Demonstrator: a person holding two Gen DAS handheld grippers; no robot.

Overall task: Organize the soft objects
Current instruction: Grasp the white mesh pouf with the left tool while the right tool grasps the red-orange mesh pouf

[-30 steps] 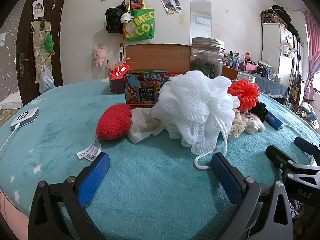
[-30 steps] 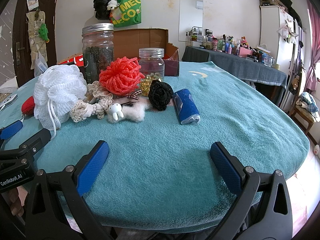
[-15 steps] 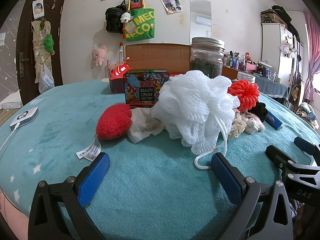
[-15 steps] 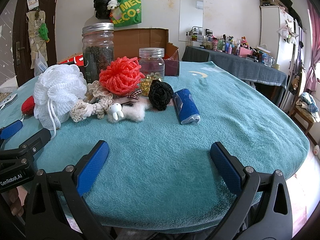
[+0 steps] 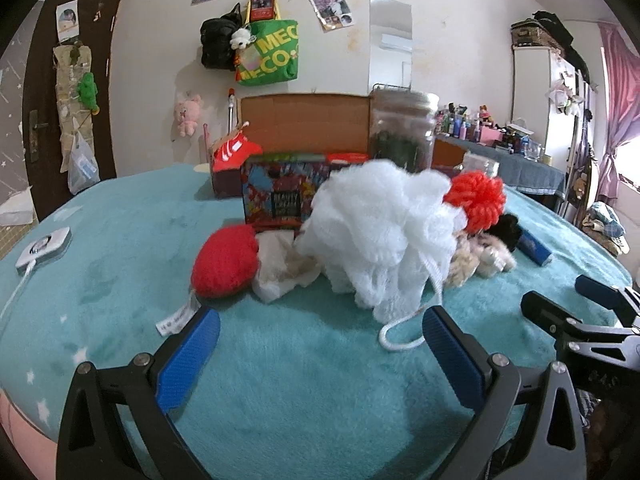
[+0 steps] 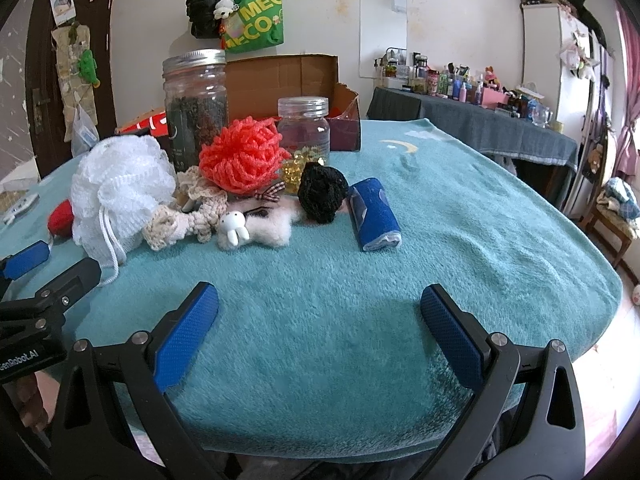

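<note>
Left gripper (image 5: pixel 320 344) is advancing and tilting slightly versus half a second ago: the background is blurring and the white mesh bath pouf (image 5: pixel 380 236) is sitting larger, straight ahead of the gap between its wide-spread, empty fingers, its cord loop (image 5: pixel 400 332) just inside the right fingertip. Right gripper (image 6: pixel 320 316) is holding unchanged, spread wide and empty; the rolled blue cloth (image 6: pixel 374 214) is lying ahead between its fingers. Judgement: first pick is starting, probably the pouf; nothing sorted yet.
</note>
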